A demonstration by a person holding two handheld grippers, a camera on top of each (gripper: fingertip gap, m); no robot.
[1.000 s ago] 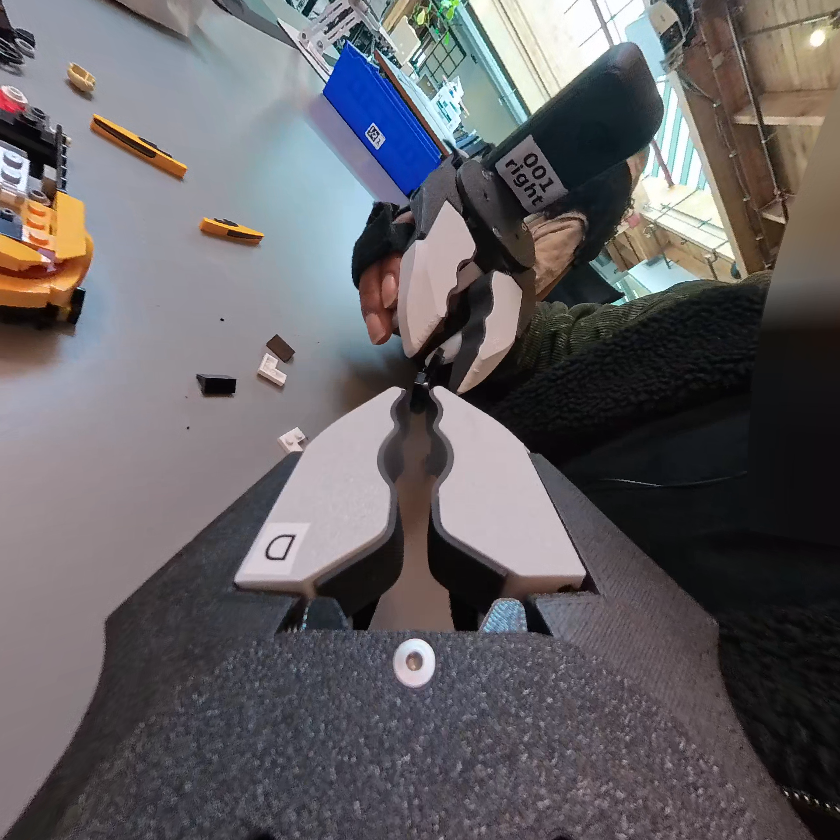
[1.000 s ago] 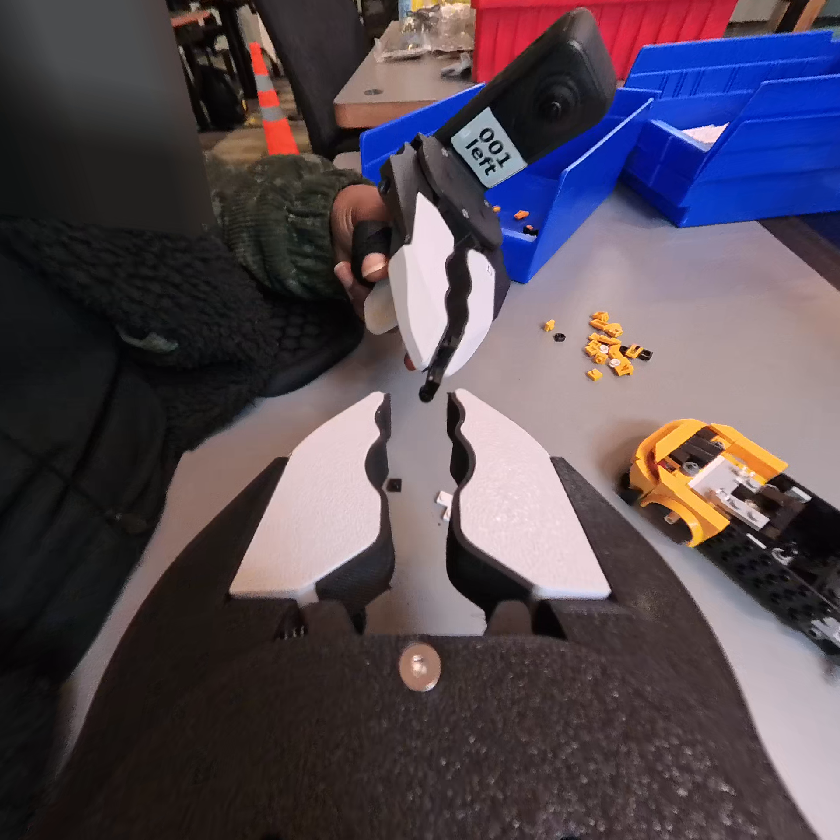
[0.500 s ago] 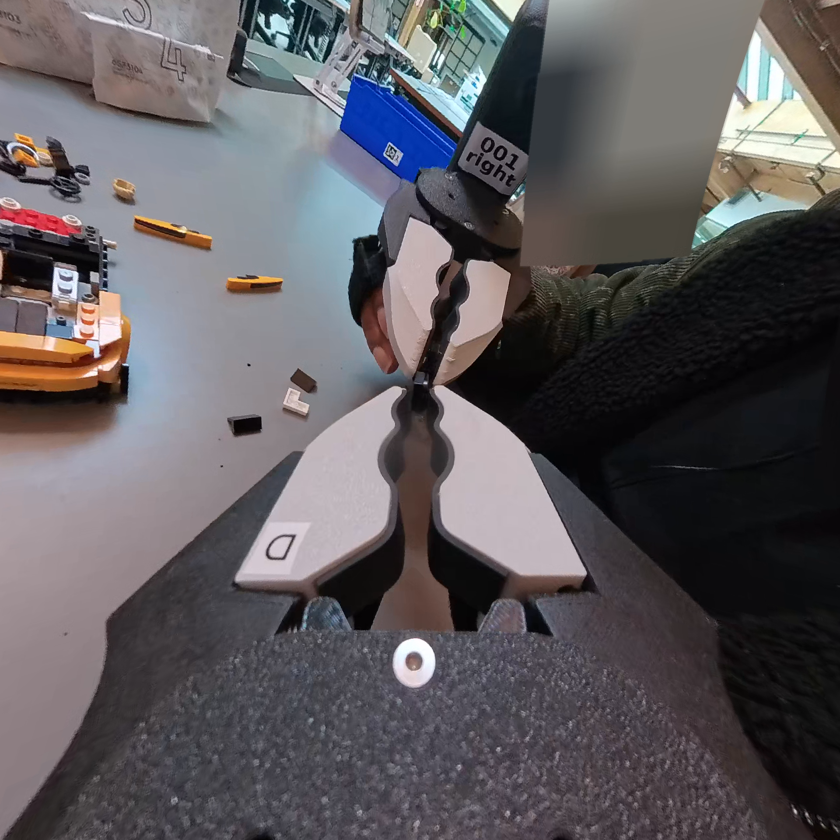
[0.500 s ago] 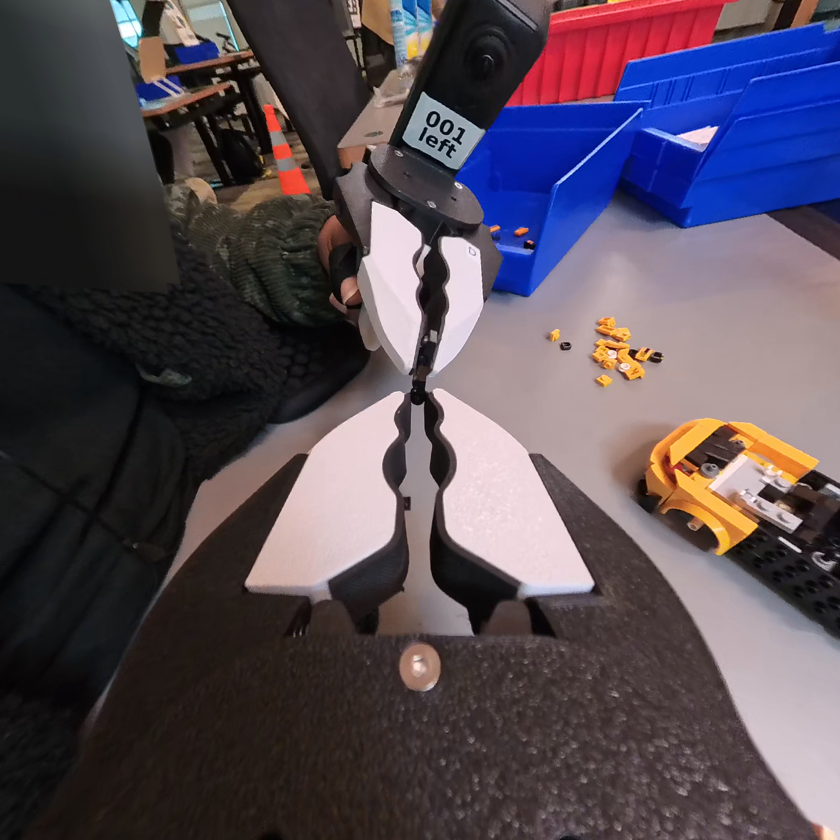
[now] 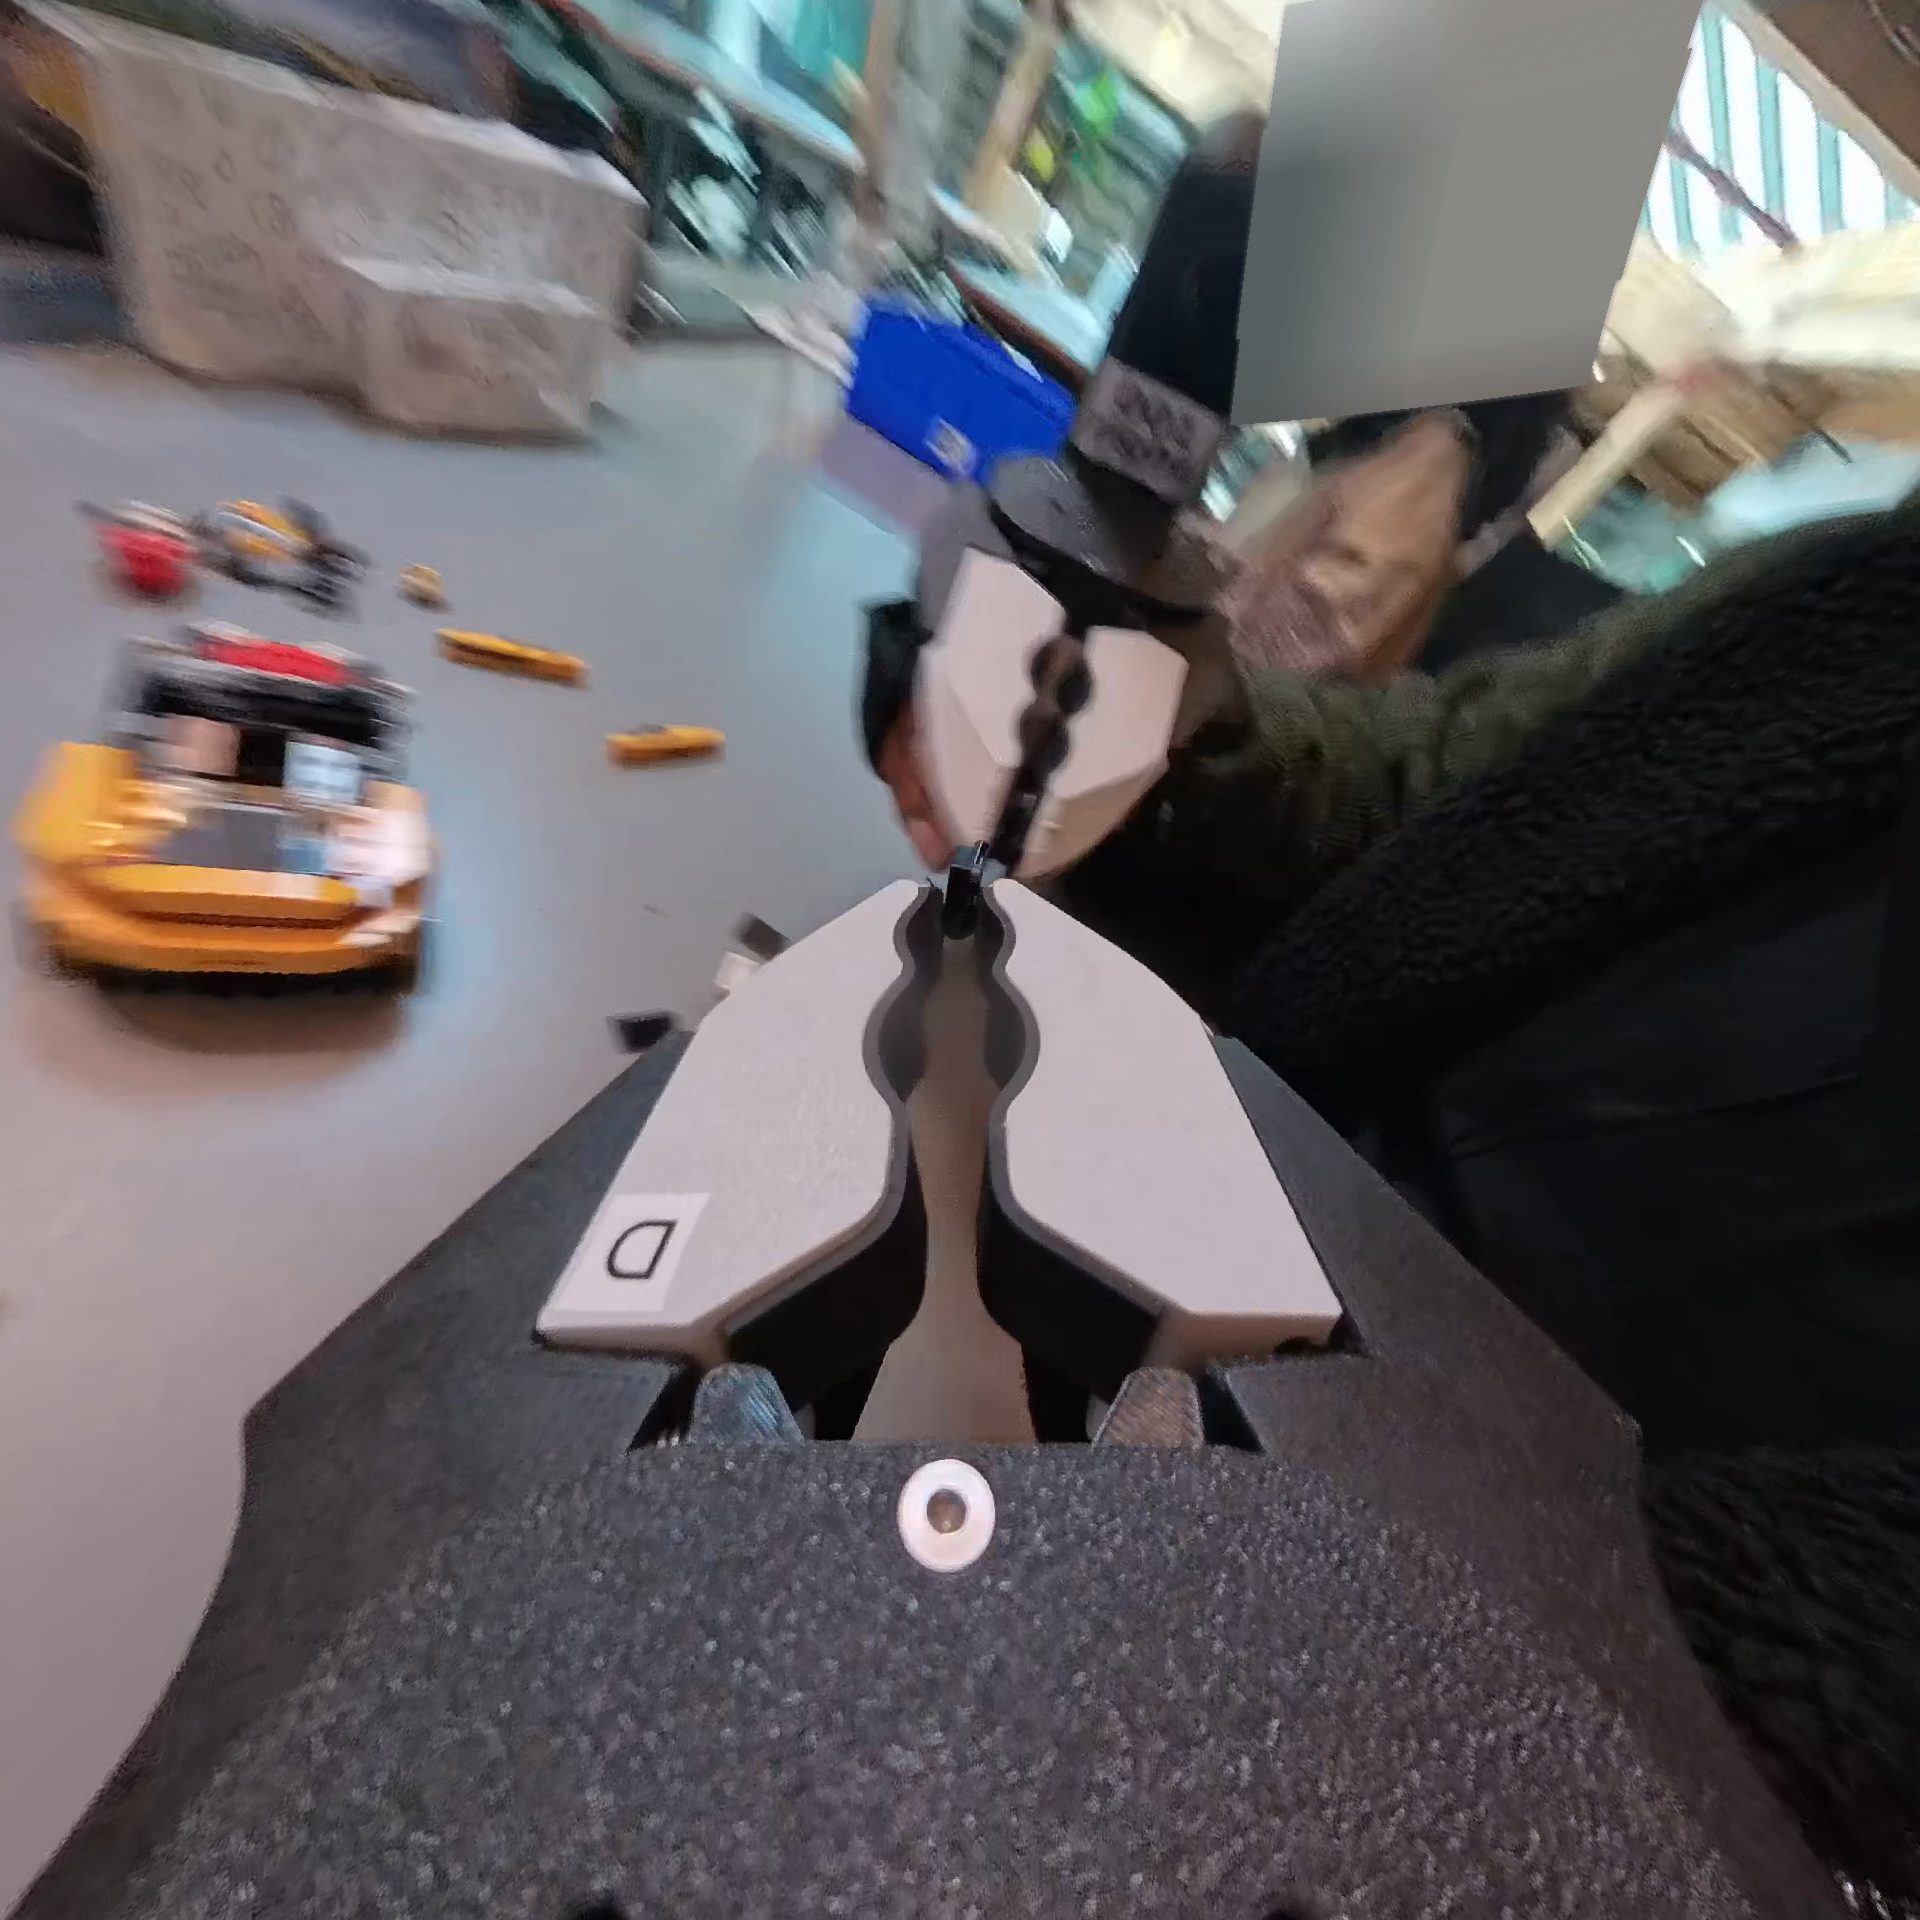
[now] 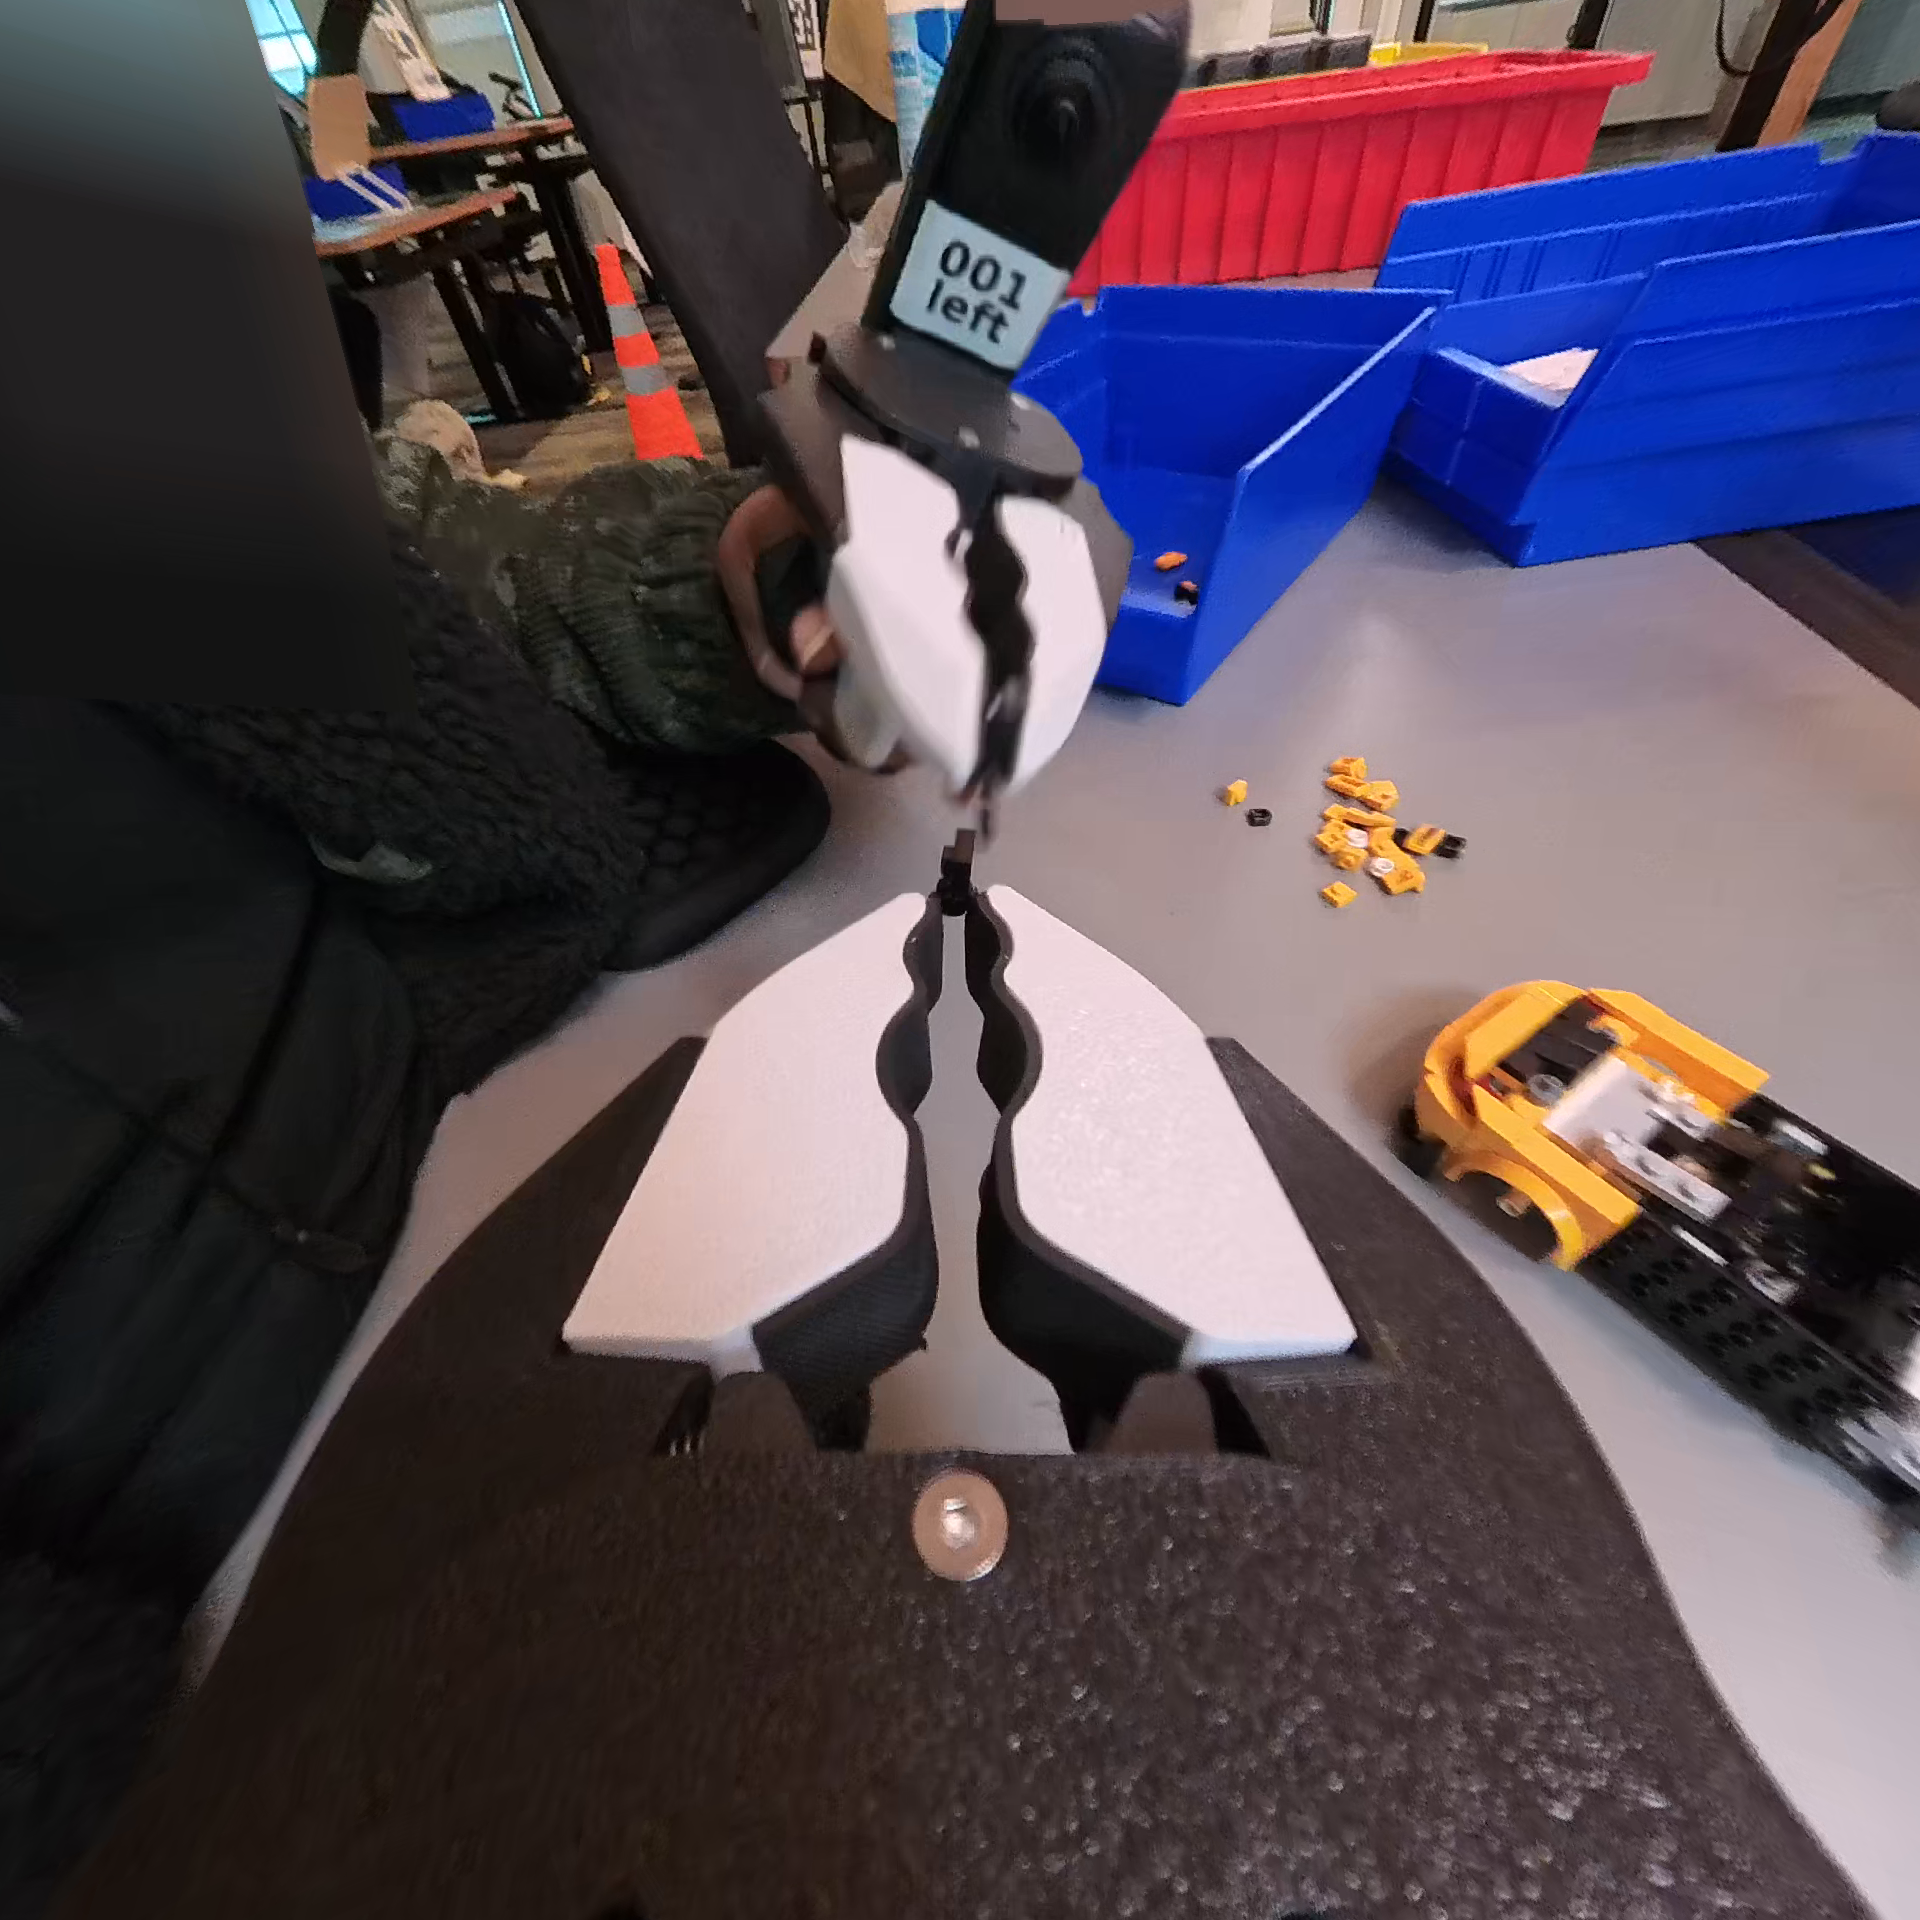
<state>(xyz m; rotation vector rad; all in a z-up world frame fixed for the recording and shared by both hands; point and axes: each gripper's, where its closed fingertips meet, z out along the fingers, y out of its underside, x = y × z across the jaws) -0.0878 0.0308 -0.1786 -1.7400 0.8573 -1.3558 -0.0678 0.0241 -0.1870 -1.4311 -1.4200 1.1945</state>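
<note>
Grippers meet tip to tip above the grey table (image 6: 1558, 644), just in front of your body. Your left gripper (image 5: 961, 906) is clenched on a small black piece (image 5: 964, 896); both pads press its sides, and its top end stands out past the fingertips. Your right gripper (image 6: 954, 902) is also closed, and it pinches a small black piece (image 6: 956, 868) at its very tip. In the left wrist view the right gripper (image 5: 1013, 831) comes down from above and its tip touches the black part at your left fingertips. In the right wrist view the left gripper (image 6: 982, 800) hangs just over the piece, and this picture is blurred there, so you cannot tell if the two grippers hold one piece together or two pieces that are joined.

Your hands in dark green knitted sleeves (image 6: 623, 613) hold both handles. On the table, to the side of the grippers, stands a yellow and black toy car (image 6: 1590, 1132), half built. A small heap of yellow and black bricks (image 6: 1361, 831) lies near it. Long yellow parts (image 5: 665, 743) and some small dark and white bricks (image 5: 743, 951) lie apart on the table. Blue bins (image 6: 1662, 343) stand at the far edge, with a red bin (image 6: 1351, 145) behind them. An orange cone (image 6: 639, 364) stands on the floor.
</note>
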